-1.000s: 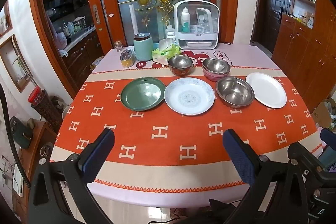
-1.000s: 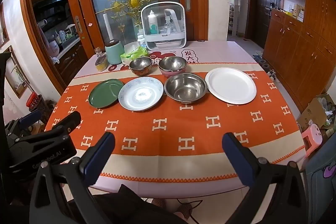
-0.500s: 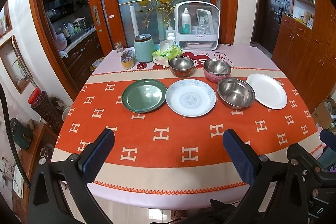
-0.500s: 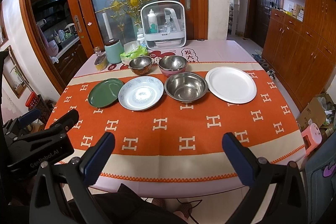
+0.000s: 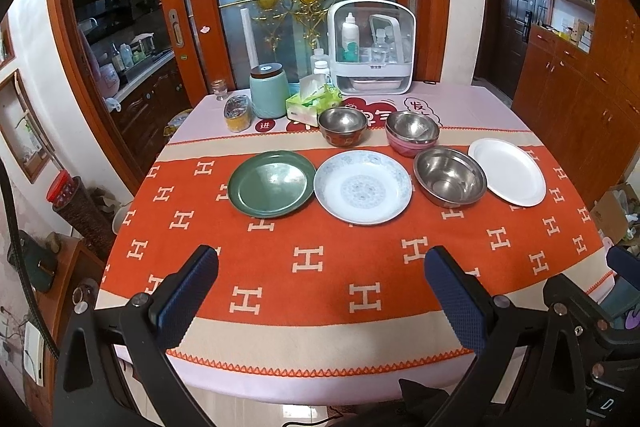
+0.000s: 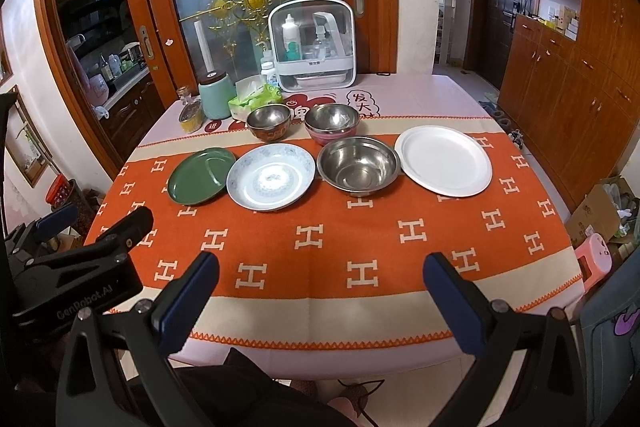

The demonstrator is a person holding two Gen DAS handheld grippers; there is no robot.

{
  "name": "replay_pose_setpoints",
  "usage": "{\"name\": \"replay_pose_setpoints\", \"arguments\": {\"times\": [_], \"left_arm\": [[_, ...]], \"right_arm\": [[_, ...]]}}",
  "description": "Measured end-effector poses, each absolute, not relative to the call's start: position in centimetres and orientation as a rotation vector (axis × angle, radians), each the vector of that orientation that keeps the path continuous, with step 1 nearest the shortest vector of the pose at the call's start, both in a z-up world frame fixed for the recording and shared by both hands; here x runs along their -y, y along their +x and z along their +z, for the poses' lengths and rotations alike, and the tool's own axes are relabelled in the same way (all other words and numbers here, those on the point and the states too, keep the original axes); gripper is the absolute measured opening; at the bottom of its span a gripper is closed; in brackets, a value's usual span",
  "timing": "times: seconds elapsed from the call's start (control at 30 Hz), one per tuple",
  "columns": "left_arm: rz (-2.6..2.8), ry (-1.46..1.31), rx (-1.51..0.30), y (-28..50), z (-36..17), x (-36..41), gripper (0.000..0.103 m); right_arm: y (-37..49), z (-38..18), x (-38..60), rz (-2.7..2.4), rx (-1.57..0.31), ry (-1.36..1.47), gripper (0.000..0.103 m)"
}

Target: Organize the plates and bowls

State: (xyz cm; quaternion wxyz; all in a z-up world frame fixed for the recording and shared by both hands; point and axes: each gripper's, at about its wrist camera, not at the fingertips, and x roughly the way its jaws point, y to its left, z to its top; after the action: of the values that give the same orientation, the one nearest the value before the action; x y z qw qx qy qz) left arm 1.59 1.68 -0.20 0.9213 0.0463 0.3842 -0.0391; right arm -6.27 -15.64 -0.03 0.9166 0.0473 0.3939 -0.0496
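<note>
On the orange-clothed table (image 5: 320,267) stand in a row a green plate (image 5: 272,183), a patterned white plate (image 5: 362,186), a large steel bowl (image 5: 449,182) and a plain white plate (image 5: 507,171). Behind them are a small red-sided steel bowl (image 5: 342,126) and a steel bowl nested in a pink bowl (image 5: 412,133). The same dishes show in the right wrist view: green plate (image 6: 201,175), patterned plate (image 6: 271,181), large bowl (image 6: 359,165), white plate (image 6: 443,159). My left gripper (image 5: 320,291) and right gripper (image 6: 320,291) are open and empty, over the table's near edge.
At the table's back stand a teal canister (image 5: 269,93), a tissue box (image 5: 312,103), a small jar (image 5: 237,113) and a white bottle cabinet (image 5: 371,53). Wooden cupboards (image 6: 568,75) line the right wall. A pink stool (image 6: 596,261) sits by the table's right.
Both views have shifted very slightly; the dishes sit where they were and both grippers stay open.
</note>
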Motion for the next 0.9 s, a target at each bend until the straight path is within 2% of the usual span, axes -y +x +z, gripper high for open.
{"name": "replay_pose_setpoints", "arguments": {"times": [0.53,0.9], "left_arm": [[-0.152,0.13,-0.814,4.0,-1.5,-3.3,0.102],[-0.22,0.146,-0.83,5.4,-1.9,-1.2,0.102]], "right_arm": [[-5.6,-1.8,14.0,-0.161,-0.808,0.162,0.102],[-5.5,-1.9,15.9,-0.193,-0.799,0.218,0.102]]}}
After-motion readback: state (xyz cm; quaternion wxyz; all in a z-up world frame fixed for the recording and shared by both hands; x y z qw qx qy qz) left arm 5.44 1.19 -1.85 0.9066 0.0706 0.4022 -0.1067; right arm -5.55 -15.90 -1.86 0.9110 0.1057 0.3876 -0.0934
